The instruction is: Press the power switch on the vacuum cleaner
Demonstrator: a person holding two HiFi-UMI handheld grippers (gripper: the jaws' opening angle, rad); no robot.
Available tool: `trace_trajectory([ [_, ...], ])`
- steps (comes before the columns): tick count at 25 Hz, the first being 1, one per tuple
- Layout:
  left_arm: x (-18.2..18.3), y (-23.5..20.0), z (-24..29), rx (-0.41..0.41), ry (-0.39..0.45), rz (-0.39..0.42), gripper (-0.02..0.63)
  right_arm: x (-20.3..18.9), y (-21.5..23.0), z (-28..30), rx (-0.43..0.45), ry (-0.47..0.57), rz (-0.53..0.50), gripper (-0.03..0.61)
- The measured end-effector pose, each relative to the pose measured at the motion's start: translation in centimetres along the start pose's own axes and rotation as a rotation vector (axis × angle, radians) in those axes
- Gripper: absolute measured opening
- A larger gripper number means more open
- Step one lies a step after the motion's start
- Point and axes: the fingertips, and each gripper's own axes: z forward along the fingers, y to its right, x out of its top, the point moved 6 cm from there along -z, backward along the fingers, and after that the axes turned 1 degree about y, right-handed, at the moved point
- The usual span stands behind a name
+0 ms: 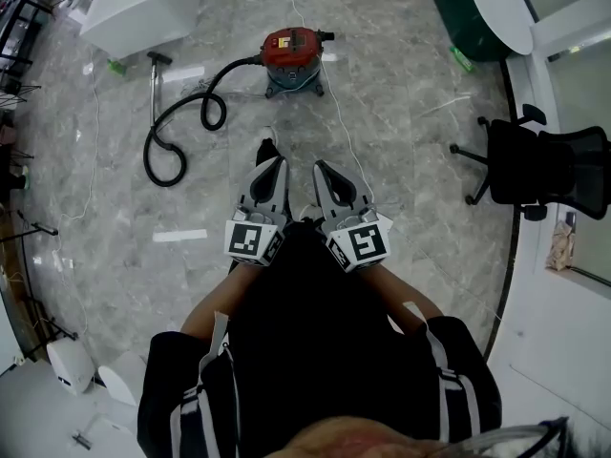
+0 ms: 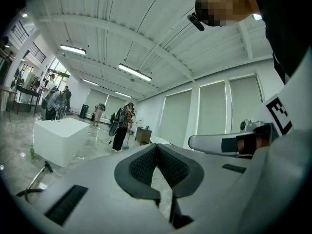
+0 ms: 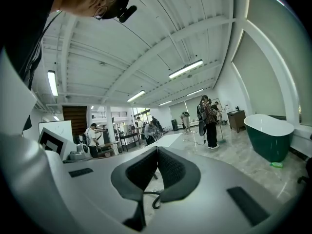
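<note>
Vac [image 1: 293, 57] upright, prob.; hose [image 1: 181, 132] runs off leftward.

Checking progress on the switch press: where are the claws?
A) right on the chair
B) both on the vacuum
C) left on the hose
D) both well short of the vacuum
D: in the head view the left claw and right claw, both shut, end with floor between them and the vacuum.
</note>
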Motion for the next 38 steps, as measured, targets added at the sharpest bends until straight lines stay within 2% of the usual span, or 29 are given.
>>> trace_trajectory([
  [6,-0.3,-1.2,3.6,-0.063,-0.029,-0.042,0.018,0.2,2.3,2.3,-0.042,-0.001,0.034,0.017],
  [10,-0.2,-3.1,7.1,-0.093,-0.027,-0.036,0.018,0.7,4.6,5.0,-0.076,-0.010,0.036,0.017],
  [13,0.2,-5.4,10.5,-0.118,-0.016,0.014,0.018,1.1,6.4,8.2,-0.096,-0.008,0.012,0.017],
  [19,2.1,-11.2,17.1,-0.117,-0.055,0.014,0.018,2.8,10.6,16.9,-0.145,-0.059,-0.016,0.017],
  [25,5.4,-19.1,22.3,-0.077,-0.064,-0.026,0.018,3.9,11.2,27.5,-0.092,-0.129,-0.032,0.017],
  [29,5.7,-24.0,24.5,-0.072,-0.059,-0.030,0.018,4.4,10.7,33.8,-0.051,-0.138,-0.047,0.017],
  [34,5.7,-28.3,26.6,-0.055,-0.072,-0.073,0.018,5.8,10.2,38.7,-0.015,-0.175,-0.165,0.017],
  [38,5.9,-31.0,27.9,-0.043,-0.083,-0.078,0.018,6.7,10.2,42.0,-0.011,-0.126,-0.157,0.017],
])
